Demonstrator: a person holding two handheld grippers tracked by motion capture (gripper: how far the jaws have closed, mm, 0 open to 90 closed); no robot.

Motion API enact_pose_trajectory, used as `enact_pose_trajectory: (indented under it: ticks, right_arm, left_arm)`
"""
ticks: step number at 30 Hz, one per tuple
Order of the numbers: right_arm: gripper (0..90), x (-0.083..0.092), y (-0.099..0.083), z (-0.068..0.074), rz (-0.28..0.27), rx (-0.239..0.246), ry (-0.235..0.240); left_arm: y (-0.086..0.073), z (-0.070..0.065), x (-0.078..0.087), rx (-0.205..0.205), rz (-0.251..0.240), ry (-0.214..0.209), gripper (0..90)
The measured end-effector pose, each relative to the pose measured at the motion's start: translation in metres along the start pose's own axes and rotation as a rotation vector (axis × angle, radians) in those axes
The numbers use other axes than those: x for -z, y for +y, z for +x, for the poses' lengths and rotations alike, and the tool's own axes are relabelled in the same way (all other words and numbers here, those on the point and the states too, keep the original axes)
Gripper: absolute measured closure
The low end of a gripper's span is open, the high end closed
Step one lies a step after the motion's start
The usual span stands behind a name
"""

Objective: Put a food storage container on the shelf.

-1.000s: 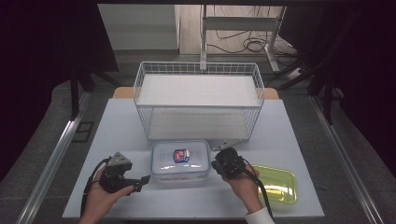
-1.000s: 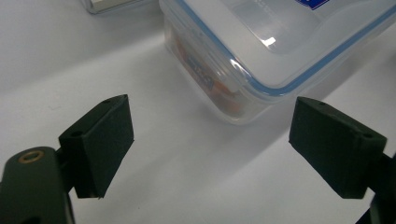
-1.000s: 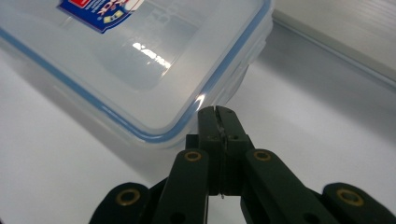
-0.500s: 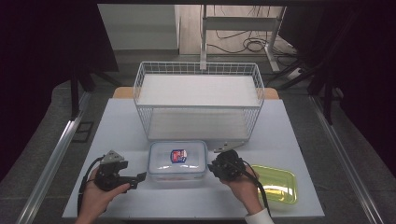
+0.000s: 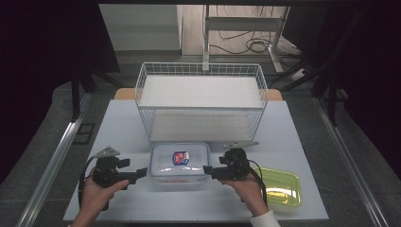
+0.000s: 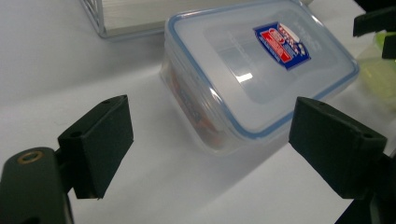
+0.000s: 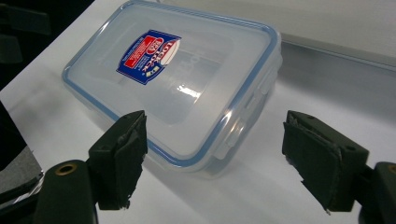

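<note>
From above, a clear lidded food container (image 5: 180, 161) sits on the white table (image 5: 293, 137) just before the wire basket (image 5: 201, 101), between the left gripper (image 5: 137, 174) and right gripper (image 5: 208, 170). Left gripper view: jaws apart, container beyond them. Right gripper view: jaws, just opened, stand wide by the container's clip side, gripping nothing

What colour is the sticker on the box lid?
The sticker is blue and red with white print, clearest in the right gripper view.
</note>
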State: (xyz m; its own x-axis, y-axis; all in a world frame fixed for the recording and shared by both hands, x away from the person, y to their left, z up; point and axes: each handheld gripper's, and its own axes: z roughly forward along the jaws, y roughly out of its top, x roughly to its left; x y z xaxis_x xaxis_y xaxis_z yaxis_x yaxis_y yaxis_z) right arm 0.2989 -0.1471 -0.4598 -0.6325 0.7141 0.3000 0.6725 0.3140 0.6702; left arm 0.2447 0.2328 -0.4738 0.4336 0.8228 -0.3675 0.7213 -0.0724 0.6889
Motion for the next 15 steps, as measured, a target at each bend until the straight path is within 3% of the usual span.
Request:
enact_pose_trajectory:
  ticks: [3,7,9,15]
  right_arm:
    - [21.7,0.000,0.001,-0.001,-0.005,-0.002,0.002]
    - [21.1,0.000,0.000,-0.001,-0.004,-0.009,0.004]
    - [21.0,0.000,0.000,0.000,-0.004,-0.005,0.008]
    - [21.0,0.001,0.000,-0.001,-0.013,-0.006,0.004]
  left_arm:
    - [0.004,0.003,-0.006,0.033,0.007,-0.005,12.1]
    - [0.008,0.007,-0.013,0.075,0.014,-0.048,10.3]
    - [0.013,0.014,-0.023,0.118,0.028,-0.094,9.9]
    - [0.018,0.025,-0.048,0.188,0.076,-0.155,9.1]
